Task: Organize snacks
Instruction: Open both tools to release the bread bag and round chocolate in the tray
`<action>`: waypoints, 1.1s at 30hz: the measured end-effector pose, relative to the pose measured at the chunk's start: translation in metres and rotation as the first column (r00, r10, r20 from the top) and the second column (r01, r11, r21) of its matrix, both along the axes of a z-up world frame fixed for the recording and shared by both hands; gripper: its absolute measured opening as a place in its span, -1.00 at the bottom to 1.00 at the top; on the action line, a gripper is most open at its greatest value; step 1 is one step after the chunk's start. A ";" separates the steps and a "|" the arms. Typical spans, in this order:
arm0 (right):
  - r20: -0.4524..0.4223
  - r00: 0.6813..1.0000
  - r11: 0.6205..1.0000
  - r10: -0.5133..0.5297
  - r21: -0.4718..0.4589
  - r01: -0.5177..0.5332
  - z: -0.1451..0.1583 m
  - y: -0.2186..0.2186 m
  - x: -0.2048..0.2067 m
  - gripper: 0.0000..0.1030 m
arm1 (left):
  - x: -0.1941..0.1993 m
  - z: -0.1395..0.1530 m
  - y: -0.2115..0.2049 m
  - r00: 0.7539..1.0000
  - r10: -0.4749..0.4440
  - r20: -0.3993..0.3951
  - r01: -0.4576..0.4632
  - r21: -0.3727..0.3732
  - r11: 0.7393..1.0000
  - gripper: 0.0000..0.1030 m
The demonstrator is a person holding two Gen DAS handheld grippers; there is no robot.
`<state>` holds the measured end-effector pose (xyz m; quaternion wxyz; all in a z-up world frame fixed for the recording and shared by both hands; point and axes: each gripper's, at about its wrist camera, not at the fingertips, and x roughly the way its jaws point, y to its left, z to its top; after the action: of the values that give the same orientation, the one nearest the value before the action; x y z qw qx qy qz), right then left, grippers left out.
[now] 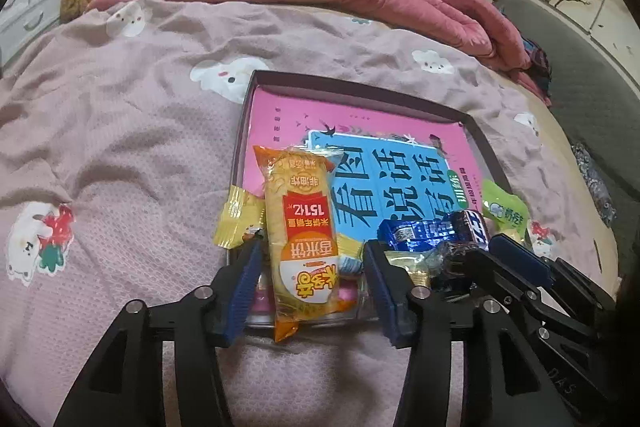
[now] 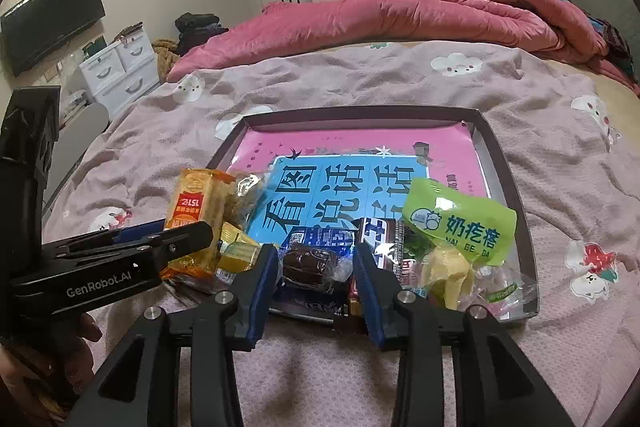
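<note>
left view: left gripper [image 1: 312, 267] fingers spread around rice cracker [image 1: 305, 239]
right view: right gripper [image 2: 316, 271] fingers spread around brown candy [image 2: 310, 265]; TV [image 2: 52, 23] seen only here

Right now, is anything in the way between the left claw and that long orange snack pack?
Nothing visible. The left claw is open with the orange snack pack lying straight between its fingers. A small yellow packet sits just outside the left finger, beside the pack, not across it.
</note>
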<state>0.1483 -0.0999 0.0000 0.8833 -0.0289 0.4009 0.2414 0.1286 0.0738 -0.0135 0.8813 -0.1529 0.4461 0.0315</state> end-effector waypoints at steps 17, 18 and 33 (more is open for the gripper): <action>0.096 0.994 0.999 -0.050 0.007 0.050 0.032 -0.020 -0.020 0.15 | -0.024 0.036 -0.010 0.998 -0.006 0.056 0.003 0.047 0.999 0.35; 0.103 0.993 0.998 -0.056 0.005 0.055 0.034 -0.022 -0.022 0.18 | -0.027 0.039 -0.013 0.998 -0.007 0.062 0.004 0.056 0.998 0.37; 0.178 0.974 0.990 -0.138 -0.009 0.141 0.055 -0.058 -0.065 0.74 | -0.069 0.054 -0.042 0.998 -0.031 0.059 0.025 0.088 0.996 0.51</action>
<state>0.0830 -0.1583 0.0550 0.9297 -0.0315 0.3246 0.1709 0.0598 0.0318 0.0404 0.9006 -0.1088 0.4194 0.0339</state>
